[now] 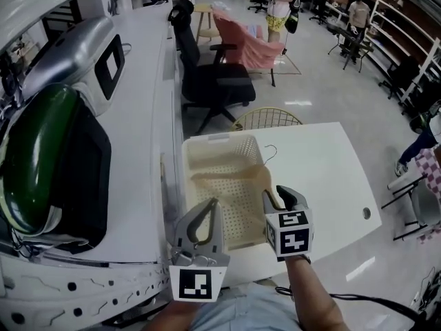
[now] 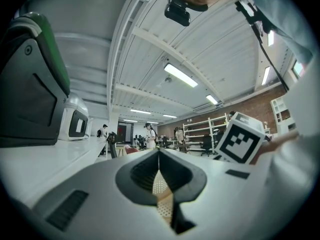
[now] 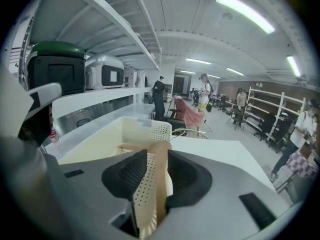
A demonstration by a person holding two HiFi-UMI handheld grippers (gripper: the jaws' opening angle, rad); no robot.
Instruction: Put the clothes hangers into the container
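Observation:
A cream perforated basket (image 1: 207, 141) stands on the white table (image 1: 324, 171). One wooden hanger (image 1: 231, 178) with a metal hook (image 1: 270, 152) lies across the inside of it. My right gripper (image 1: 274, 195) hovers over the basket's near right corner, tilted down. Its jaws stand apart around the hanger's end (image 3: 160, 151), with a gap showing beside the wood. In the right gripper view the basket (image 3: 135, 129) fills the middle behind my right gripper (image 3: 157, 156). My left gripper (image 1: 213, 202) hangs at the basket's near edge, level, its tips together on nothing; in its own view the left gripper (image 2: 159, 156) shows only perforated wall below.
A long white counter with a green-and-black machine (image 1: 41, 157) and a silver one (image 1: 83, 54) runs along the left. A black office chair (image 1: 207, 81) and a gold wire chair (image 1: 265, 119) stand beyond the table. People stand far back on the floor.

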